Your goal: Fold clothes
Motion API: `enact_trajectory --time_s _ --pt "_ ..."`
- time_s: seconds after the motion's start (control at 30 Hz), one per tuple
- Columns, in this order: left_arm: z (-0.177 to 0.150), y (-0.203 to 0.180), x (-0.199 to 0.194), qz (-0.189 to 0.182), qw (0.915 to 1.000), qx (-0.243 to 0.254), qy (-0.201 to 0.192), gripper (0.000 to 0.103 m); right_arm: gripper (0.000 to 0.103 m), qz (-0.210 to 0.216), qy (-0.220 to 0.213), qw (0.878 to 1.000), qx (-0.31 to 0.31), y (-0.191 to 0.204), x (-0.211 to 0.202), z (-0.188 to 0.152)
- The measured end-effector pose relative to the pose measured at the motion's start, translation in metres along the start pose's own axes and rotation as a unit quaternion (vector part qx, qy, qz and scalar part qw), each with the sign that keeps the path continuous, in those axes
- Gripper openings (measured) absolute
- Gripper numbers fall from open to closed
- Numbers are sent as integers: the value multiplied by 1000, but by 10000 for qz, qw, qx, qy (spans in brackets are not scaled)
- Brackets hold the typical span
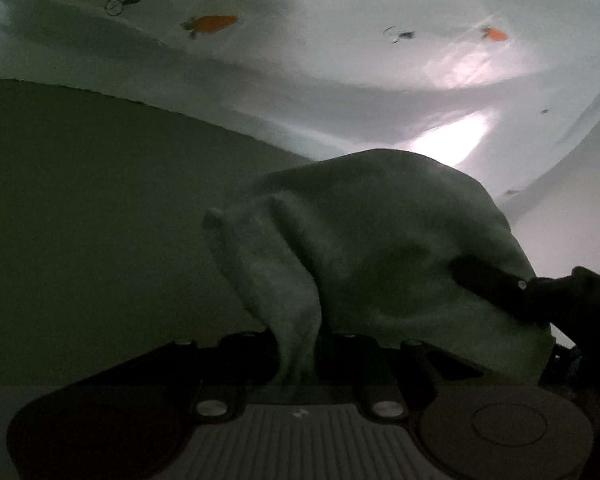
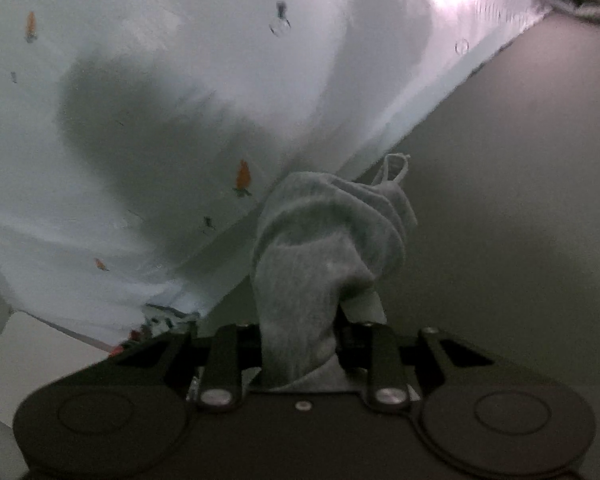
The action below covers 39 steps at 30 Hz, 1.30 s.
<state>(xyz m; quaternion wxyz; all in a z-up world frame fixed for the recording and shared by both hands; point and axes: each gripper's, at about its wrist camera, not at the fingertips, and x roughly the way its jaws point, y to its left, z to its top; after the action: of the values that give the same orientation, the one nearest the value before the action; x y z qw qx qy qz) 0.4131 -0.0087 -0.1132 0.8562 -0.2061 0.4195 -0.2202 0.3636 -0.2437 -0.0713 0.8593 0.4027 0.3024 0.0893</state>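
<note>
Left tool [image 1: 296,356]: jaws closed on a bunched fold of the grey garment [image 1: 380,248], which rises directly in front of it and drapes to its right. Right tool [image 2: 300,344]: jaws closed on the same grey cloth, gathered into a wad just ahead of the fingers; it also appears at the right edge of the left wrist view, against the garment. Beyond: white sheet with orange carrot print [image 2: 180,80] beside a dark counter [image 2: 520,200].

Both views dim, greenish cast. Pink-white glare patches on the pale printed sheet [image 1: 340,60]. Broad soft shadow in right view. Motion blur; fisheye bending, black vignette corners.
</note>
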Motion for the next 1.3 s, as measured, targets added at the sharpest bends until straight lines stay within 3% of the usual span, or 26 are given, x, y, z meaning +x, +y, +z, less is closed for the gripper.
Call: enact_trajectory --time_s 0.2,0.3,0.37,0.43,0.53,0.73,0.87,1.03,1.2,1.3 --pt "-26 -27 -19 -507 9986 -75 -110 21 27 -23 -160 9999 57 10 -57 0" --pt "-40 -36 -18 -808 9966 -107 -137 36 27 -145 -200 9997 89 11 -82 3" --pt "-50 -38 -11 -1058 9941 -198 -133 59 27 -189 -238 9994 142 9 -102 6" --pt "-61 -42 1 -1298 9909 -355 -85 73 27 -204 -271 9992 205 6 -120 10" --pt "-74 -46 22 -1813 9813 -627 134 87 27 -143 -291 9989 332 0 -143 18" --pt "-97 -75 66 -2713 9549 -1133 421 97 27 214 -343 9987 299 -27 -186 51" --pt "-98 -131 97 -2629 9597 -986 150 97 27 475 -198 9987 5 -61 -207 95" --pt "-107 -206 130 -2459 9649 -867 -317 97 27 904 283 9932 -674 -110 -224 184" --pt "-88 -281 174 -2267 9671 -925 -693 97 27 1167 648 9838 -1198 -141 -240 287" --pt "-59 -331 196 -2198 9694 -607 -905 97 27 1299 585 9793 -1441 -158 -251 354"
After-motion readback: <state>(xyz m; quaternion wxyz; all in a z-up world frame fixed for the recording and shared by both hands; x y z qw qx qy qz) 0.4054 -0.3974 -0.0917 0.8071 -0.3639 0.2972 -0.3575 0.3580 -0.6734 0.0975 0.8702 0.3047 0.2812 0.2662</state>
